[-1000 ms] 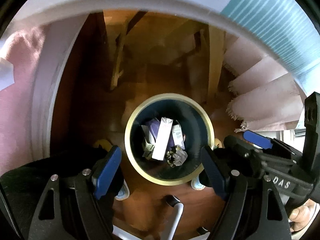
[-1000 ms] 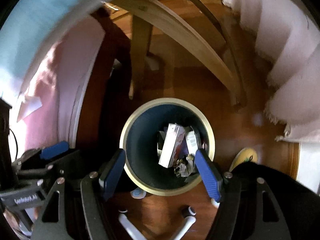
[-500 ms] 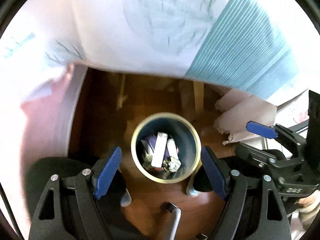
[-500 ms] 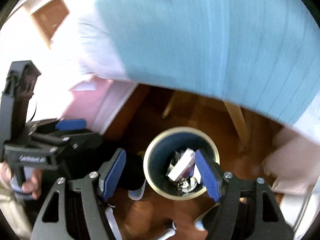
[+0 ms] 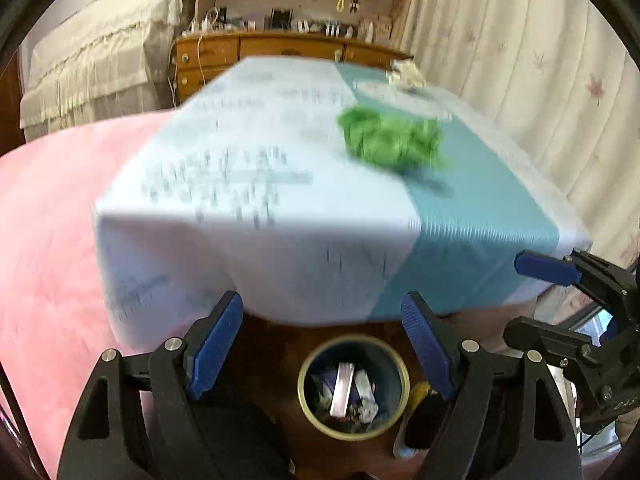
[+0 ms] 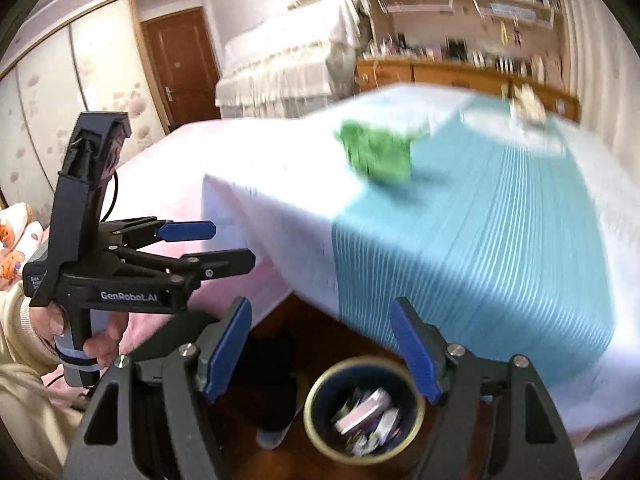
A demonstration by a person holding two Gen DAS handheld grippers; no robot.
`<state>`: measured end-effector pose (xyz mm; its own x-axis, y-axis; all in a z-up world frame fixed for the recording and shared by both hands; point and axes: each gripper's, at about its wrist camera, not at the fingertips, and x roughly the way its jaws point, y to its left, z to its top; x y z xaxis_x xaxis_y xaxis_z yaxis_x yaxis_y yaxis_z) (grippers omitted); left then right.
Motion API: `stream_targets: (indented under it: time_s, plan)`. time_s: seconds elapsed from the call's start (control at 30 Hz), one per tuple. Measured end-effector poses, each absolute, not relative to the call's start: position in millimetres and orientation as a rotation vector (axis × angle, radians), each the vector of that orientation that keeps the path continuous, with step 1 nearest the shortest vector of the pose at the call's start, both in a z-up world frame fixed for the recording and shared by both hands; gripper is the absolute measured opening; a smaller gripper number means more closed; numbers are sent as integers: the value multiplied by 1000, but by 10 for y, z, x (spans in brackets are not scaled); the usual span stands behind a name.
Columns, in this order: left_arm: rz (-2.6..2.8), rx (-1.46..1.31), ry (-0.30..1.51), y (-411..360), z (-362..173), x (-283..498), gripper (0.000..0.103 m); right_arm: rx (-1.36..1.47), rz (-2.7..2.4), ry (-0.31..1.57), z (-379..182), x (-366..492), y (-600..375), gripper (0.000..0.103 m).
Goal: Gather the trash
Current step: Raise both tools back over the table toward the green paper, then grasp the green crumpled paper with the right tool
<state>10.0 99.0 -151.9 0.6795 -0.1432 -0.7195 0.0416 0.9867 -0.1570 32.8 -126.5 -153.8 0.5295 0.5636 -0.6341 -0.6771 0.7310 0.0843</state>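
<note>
A round dark bin (image 5: 353,386) with a tan rim stands on the wooden floor below the table, holding cartons and crumpled wrappers; it also shows in the right wrist view (image 6: 363,408). A crumpled green wad (image 5: 390,140) lies on the table's white and teal cloth (image 5: 280,216), also seen in the right wrist view (image 6: 378,152). A pale crumpled piece (image 5: 406,72) lies at the far end (image 6: 527,104). My left gripper (image 5: 322,346) is open and empty above the bin. My right gripper (image 6: 322,354) is open and empty beside it.
A pink bedspread (image 5: 48,240) lies left of the table. A wooden dresser (image 5: 280,50) and shelves stand behind it, and curtains (image 5: 540,80) hang on the right. A brown door (image 6: 180,64) is at the far left.
Both grippers have risen from just over the bin under the table to above table height. The bin looks smaller and the tabletop with the green wad has come into view.
</note>
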Motion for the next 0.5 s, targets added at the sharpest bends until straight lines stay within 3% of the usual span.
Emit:
stream_targets:
  time_s: [0.23, 0.5]
  plan:
    - [-53, -87, 790, 1050, -1147, 432, 80, -274, 697, 582, -1070, 624, -1048, 72]
    - [-25, -53, 823, 1171, -1108, 768, 80, -375, 632, 617, -896, 1196, -791, 73]
